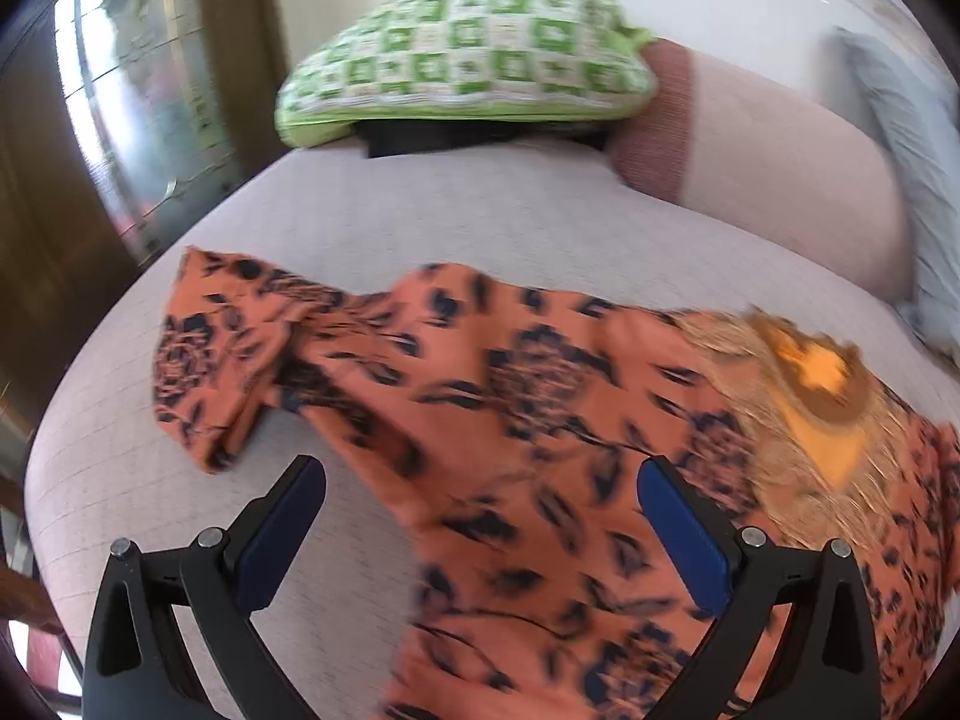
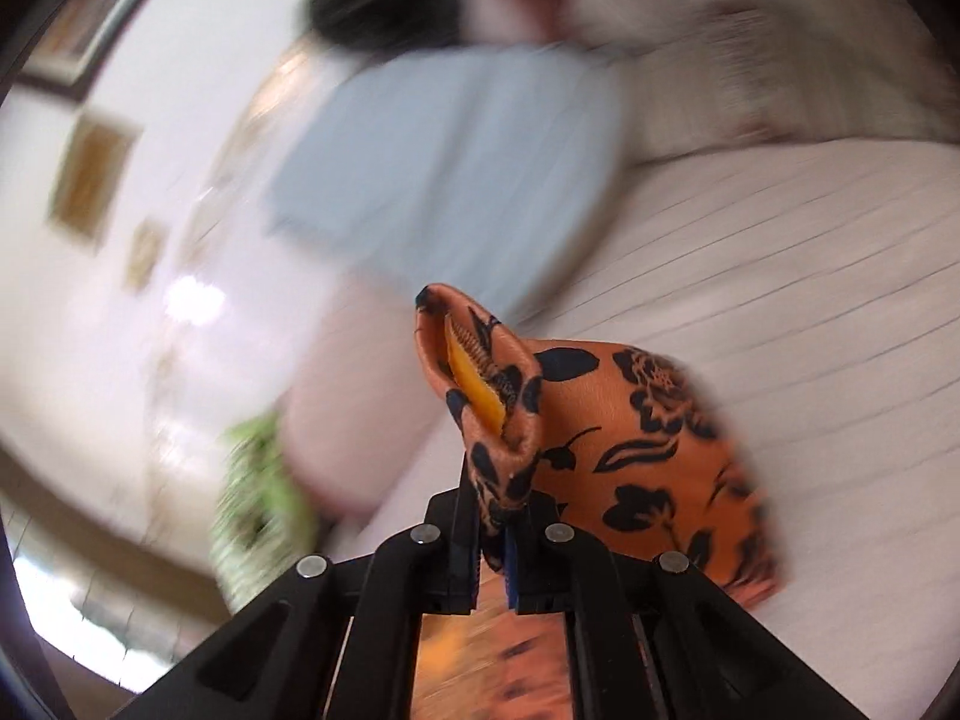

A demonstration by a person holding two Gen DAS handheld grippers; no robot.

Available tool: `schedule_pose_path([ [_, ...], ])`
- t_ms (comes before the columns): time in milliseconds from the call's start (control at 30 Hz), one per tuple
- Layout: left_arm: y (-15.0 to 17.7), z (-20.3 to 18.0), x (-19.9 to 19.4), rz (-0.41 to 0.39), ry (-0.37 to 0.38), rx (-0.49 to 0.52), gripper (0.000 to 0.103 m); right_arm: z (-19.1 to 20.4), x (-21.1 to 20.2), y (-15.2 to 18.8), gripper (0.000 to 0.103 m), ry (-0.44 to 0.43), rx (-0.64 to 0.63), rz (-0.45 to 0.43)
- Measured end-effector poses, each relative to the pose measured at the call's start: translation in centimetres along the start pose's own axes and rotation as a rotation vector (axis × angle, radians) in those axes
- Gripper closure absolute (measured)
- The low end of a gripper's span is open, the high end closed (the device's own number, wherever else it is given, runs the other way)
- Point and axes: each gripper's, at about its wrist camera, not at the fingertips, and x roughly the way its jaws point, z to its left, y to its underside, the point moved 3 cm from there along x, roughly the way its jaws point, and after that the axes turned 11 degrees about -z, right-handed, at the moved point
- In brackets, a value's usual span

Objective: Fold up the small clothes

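Note:
An orange garment with a dark floral print (image 1: 516, 408) lies spread on the pale bed cover (image 1: 372, 222). It has a gold-embroidered neck area with yellow lining (image 1: 822, 384) at the right. My left gripper (image 1: 480, 480) is open just above the garment's near edge, with its jaws either side of the cloth and nothing held. My right gripper (image 2: 501, 510) is shut on a bunched fold of the same garment (image 2: 636, 420) and lifts it off the bed; the yellow lining (image 2: 474, 390) shows inside the fold.
A green-and-white checked cushion (image 1: 462, 54) sits on a dark object at the back of the bed. A pink bolster (image 1: 768, 168) and a grey-blue pillow (image 1: 900, 138) lie at the right. A window and wooden frame (image 1: 120, 138) stand at the left.

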Motion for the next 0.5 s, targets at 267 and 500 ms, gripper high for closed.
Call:
schedule_pose_path([
  [267,-1.6,6.6,2.1,0.005,-0.100,-0.125,0.000,13.1,7.4,16.1,0.098,-0.219,-0.073,0.269],
  [500,-1.9,11.5,3.1,0.031,-0.146,-0.220,0.000,14.2,12.7,30.4,0.070,-0.138,-0.030,0.607],
])
